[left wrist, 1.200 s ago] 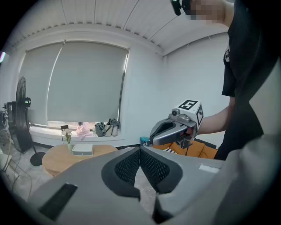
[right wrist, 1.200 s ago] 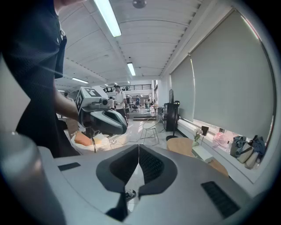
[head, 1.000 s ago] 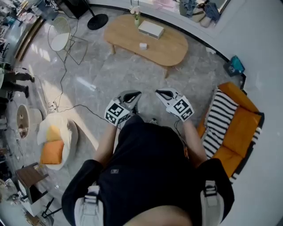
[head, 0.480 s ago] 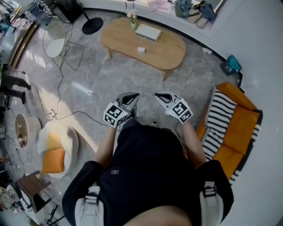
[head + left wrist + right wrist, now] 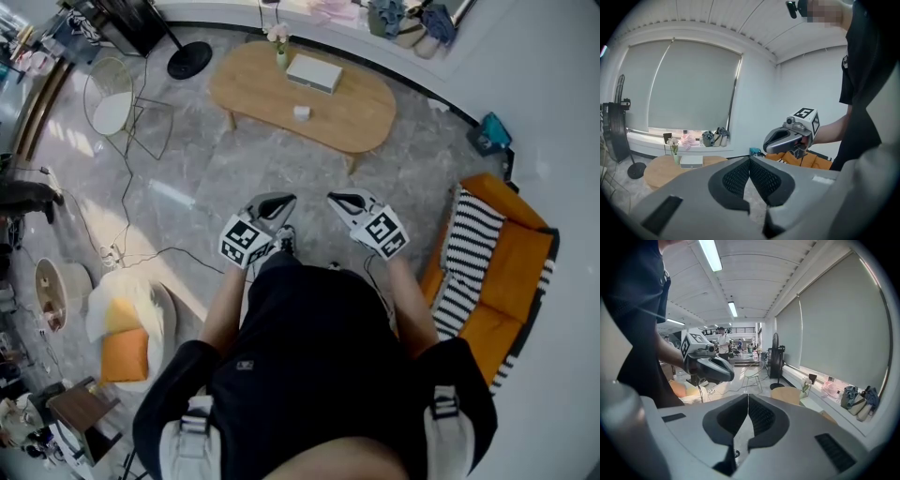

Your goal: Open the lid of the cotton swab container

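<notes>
Claws both closed tight and empty: left claw point(image 5: 281, 202), right claw point(image 5: 339, 199). Close in on the tabletop point(image 5: 361, 117) at twelve o'clock, opening them before reaching the small white box point(image 5: 301, 112), probably the container.

Right gripper point(image 5: 748, 401) jaws pressed together, nothing between, left gripper point(image 5: 711, 367) held up at left, wire chair point(image 5: 753, 376) and standing fan point(image 5: 776, 359) beyond, wooden table point(image 5: 785, 395) bearing what looks like a flower vase point(image 5: 805, 386).

Floor point(image 5: 281, 155) open from left hand-held gripper point(image 5: 280, 200) and right hand-held gripper point(image 5: 336, 198) to table point(image 5: 366, 112). Cable point(image 5: 125, 187), wire chair point(image 5: 111, 94) left. Sofa point(image 5: 511, 272) near right.
</notes>
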The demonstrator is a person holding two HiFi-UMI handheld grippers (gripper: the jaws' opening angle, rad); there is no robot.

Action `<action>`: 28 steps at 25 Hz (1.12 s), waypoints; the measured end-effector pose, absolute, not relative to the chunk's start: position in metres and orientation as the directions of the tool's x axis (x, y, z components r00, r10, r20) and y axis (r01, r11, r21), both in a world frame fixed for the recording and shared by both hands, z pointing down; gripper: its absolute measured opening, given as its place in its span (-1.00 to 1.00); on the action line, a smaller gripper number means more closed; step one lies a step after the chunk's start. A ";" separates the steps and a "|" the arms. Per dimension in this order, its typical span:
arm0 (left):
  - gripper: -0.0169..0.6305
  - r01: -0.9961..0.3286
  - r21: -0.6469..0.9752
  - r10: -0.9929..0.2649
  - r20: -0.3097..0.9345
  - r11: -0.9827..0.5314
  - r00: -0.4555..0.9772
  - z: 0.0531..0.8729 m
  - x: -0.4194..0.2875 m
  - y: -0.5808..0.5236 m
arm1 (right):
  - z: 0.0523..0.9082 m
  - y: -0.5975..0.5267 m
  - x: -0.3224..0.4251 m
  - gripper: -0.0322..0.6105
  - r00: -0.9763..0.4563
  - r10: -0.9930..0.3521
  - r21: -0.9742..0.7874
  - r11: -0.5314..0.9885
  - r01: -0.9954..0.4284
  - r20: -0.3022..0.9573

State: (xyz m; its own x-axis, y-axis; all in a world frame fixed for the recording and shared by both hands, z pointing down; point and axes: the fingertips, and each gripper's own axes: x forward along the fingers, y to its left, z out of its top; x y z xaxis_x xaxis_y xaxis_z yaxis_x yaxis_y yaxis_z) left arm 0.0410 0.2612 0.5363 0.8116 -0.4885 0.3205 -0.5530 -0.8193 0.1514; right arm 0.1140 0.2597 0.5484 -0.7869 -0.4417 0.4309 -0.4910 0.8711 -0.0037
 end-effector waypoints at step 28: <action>-0.94 -0.425 0.182 -0.360 0.306 -0.887 0.882 0.546 0.011 0.185 | 0.566 0.203 0.081 -0.91 -0.703 -0.520 0.004 0.805 -0.593 0.485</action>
